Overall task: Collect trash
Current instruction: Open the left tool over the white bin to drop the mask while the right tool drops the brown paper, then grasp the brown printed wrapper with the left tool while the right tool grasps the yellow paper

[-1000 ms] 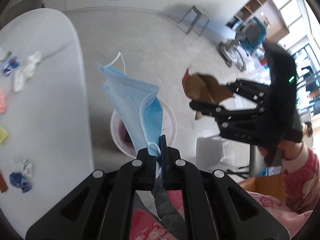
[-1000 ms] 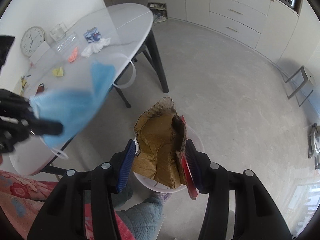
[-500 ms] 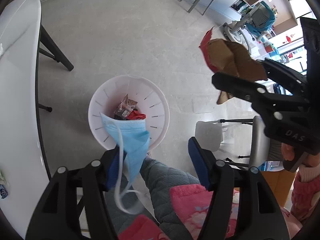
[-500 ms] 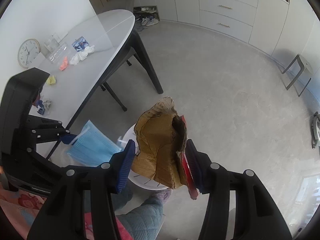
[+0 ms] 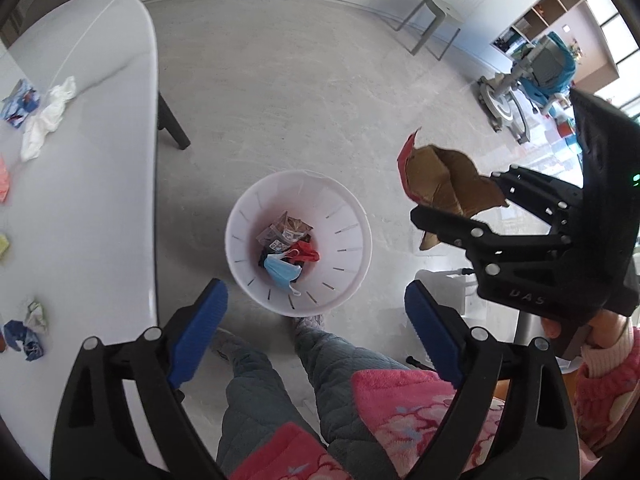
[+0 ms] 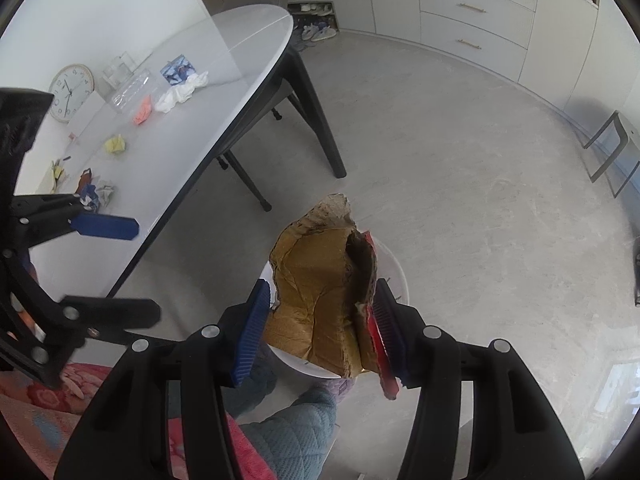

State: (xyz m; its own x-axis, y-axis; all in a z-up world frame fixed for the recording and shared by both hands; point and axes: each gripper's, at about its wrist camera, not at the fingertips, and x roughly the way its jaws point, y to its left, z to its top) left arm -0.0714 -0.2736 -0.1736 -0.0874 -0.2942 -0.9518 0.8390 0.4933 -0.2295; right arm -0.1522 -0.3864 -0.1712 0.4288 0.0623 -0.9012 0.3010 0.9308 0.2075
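A white slatted bin [image 5: 240,220] stands on the floor right under both grippers. In it lie a blue face mask [image 5: 280,273], a red scrap and a clear wrapper. My left gripper [image 5: 314,286] hovers over the bin's near rim, its jaws opening wide with nothing between them. My right gripper [image 6: 320,286] holds a torn brown cardboard piece [image 6: 316,280] with a red face, upright above the bin rim [image 6: 398,276]. Its jaws are easing open, but both pads still touch the cardboard. From the left wrist, the cardboard [image 5: 436,176] hangs to the right of the bin.
A white oval table [image 5: 100,180] to the left carries scattered trash: white tissue [image 5: 48,116], a blue packet [image 5: 20,100], crumpled blue and white paper [image 5: 24,332], yellow and pink scraps. The person's quilted legs [image 5: 280,380] stand by the bin. A grey stool [image 5: 432,24] sits far off.
The left gripper went from shut on the blue mask to wide open. The mask fell and now lies in the bin. The right gripper kept the cardboard and sank a little.
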